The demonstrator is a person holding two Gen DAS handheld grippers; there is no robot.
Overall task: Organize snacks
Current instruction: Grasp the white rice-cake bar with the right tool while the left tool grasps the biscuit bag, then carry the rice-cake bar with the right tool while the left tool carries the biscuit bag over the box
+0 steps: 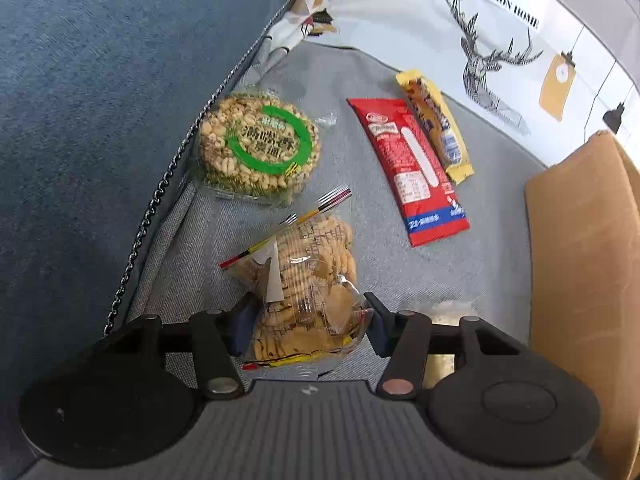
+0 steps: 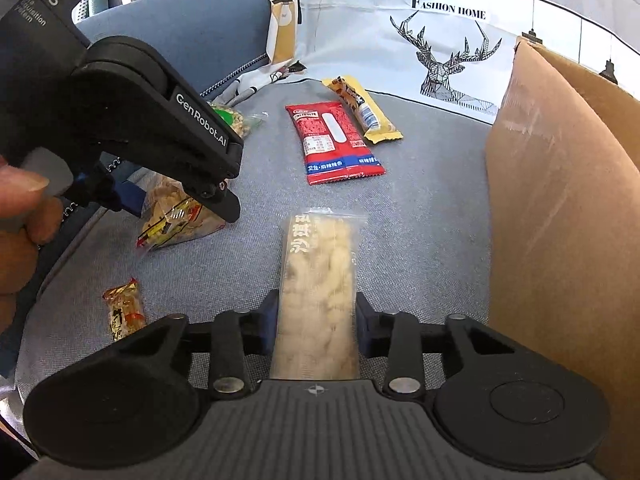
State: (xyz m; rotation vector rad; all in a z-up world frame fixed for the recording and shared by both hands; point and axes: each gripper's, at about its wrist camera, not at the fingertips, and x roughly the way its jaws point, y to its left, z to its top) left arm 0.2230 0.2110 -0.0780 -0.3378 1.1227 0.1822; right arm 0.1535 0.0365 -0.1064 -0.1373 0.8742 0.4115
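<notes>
Grey woven fabric covers the seat cushion (image 2: 420,208) carrying all the snacks. The left gripper (image 1: 308,320) is down over the clear bag of biscuits (image 1: 308,276), a blue pad pressed in on each side of the crinkled plastic, so its jaws are clamped on that bag near the cushion's left edge, by the chain trim. Over to the right gripper (image 2: 316,324): a long clear-wrapped pale bar (image 2: 318,280) runs straight out between its fingers, both pads tight on the wrapper's sides, gripped. The bar looks blurred, so whether it rests on the fabric, I cannot tell. Beyond the biscuits, toward the back left, sits the round rice-cracker pack with its green ring (image 1: 258,146). Mid-cushion lies the red packet (image 2: 334,142), the yellow bar (image 2: 362,110) touching its far side. A small orange packet (image 2: 124,312) lies near the front left. The cardboard box (image 2: 560,220) stands along the right edge.
</notes>
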